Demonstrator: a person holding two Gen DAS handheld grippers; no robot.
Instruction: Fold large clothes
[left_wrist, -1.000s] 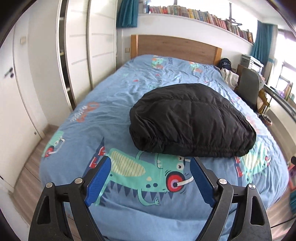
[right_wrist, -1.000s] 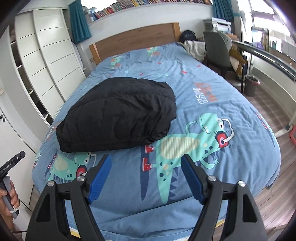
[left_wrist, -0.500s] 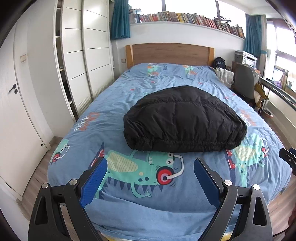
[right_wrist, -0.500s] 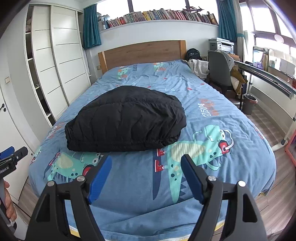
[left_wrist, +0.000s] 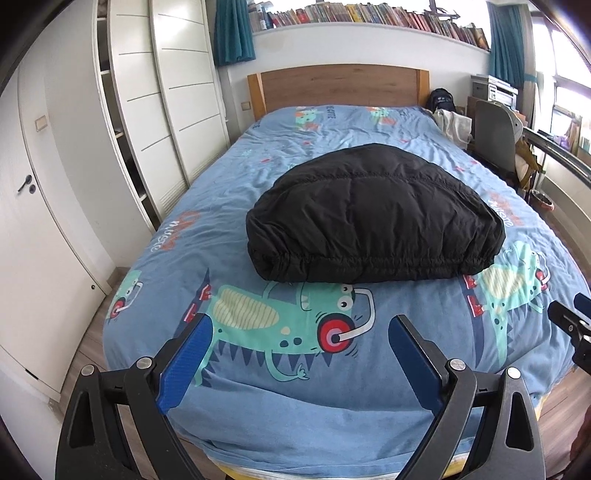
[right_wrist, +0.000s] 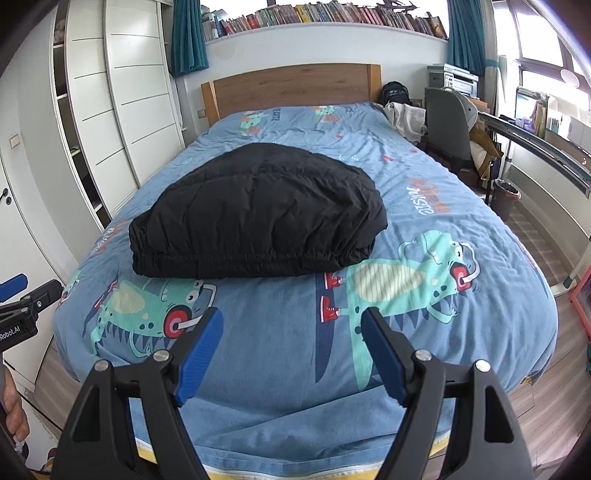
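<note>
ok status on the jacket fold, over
Left gripper and right gripper open, empty, off the bed. Black jacket folded on the duvet. Nothing in the way.

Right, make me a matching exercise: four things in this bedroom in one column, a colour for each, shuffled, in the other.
Things:
1. folded jacket
2. headboard
3. curtain
4. wardrobe doors

Colours:
A. white
B. black
C. teal
D. wood brown

Pairs: 1-B, 2-D, 3-C, 4-A
</note>
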